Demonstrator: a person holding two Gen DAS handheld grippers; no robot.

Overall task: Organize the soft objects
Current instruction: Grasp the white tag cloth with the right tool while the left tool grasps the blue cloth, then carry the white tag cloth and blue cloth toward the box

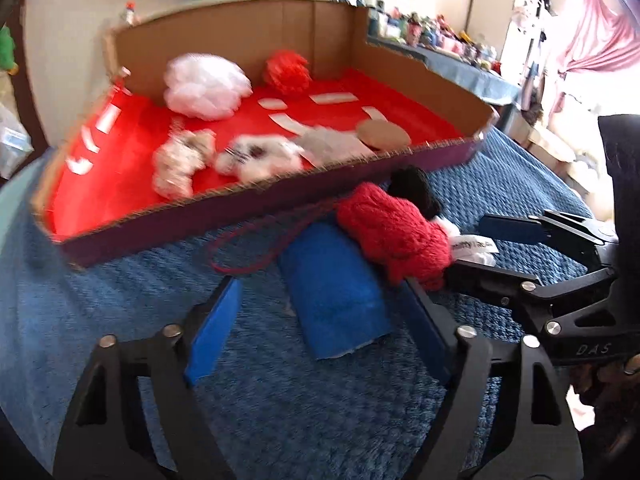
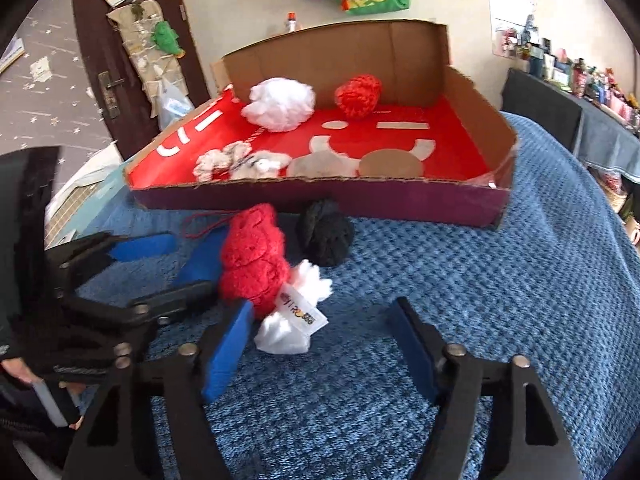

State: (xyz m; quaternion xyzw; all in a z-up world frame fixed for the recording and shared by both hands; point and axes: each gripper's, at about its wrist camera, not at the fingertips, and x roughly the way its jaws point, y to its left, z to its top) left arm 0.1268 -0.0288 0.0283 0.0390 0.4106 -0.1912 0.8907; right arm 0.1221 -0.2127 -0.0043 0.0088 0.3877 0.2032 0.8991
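A red knitted soft toy [image 1: 394, 234] [image 2: 254, 258] lies on the blue blanket in front of a cardboard tray. A white tuft with a printed tag [image 2: 298, 316] [image 1: 474, 246] sticks out beside it, and a black pompom [image 2: 326, 236] [image 1: 414, 190] lies behind it. A folded blue cloth [image 1: 334, 290] lies under the red toy's left end. My left gripper [image 1: 324, 312] is open around the blue cloth. My right gripper [image 2: 324, 344] [image 1: 472, 248] is open, its left pad next to the white tuft.
The cardboard tray [image 1: 256, 200] [image 2: 320, 196] with a red floor holds a white fluffy ball [image 1: 206, 86], a red pompom [image 1: 286, 70] and two white plush pieces [image 1: 224, 160]. A red string [image 1: 248, 248] loops on the blanket. Cluttered shelves stand at the right.
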